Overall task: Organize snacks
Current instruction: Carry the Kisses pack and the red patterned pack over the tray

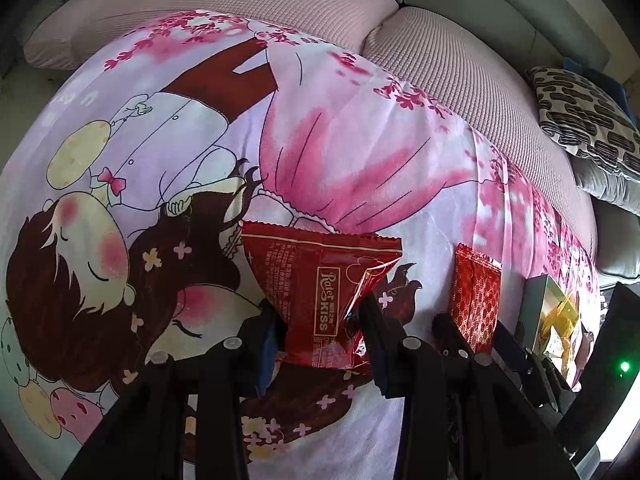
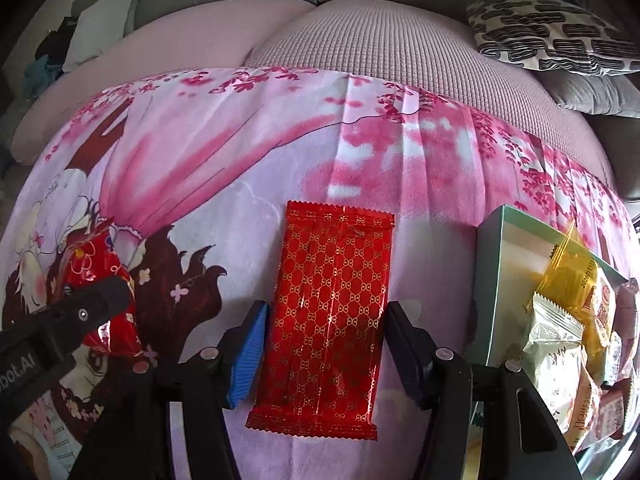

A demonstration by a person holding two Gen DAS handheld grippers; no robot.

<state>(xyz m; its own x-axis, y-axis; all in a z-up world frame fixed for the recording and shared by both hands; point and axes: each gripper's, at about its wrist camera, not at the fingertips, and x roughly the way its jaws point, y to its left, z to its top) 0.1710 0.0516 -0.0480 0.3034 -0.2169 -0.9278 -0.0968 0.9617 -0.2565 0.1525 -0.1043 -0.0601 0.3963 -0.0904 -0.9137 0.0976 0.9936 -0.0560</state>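
My left gripper (image 1: 318, 320) is shut on a red "Rater KISS" snack packet (image 1: 320, 292), which is squeezed and crumpled between the pads above the blanket; it also shows in the right wrist view (image 2: 104, 276). My right gripper (image 2: 326, 344) is open, its jaws on either side of a flat red packet with a gold pattern (image 2: 332, 320) that lies on the blanket; the pads stand just clear of its edges. That packet also shows in the left wrist view (image 1: 476, 300). A green box (image 2: 496, 248) at the right holds several snack packets.
A pink cartoon-print blanket (image 2: 240, 184) covers a pink sofa seat (image 2: 360, 44). A black-and-white patterned cushion (image 2: 552, 36) lies at the back right. The green box also shows at the right edge of the left wrist view (image 1: 536, 312).
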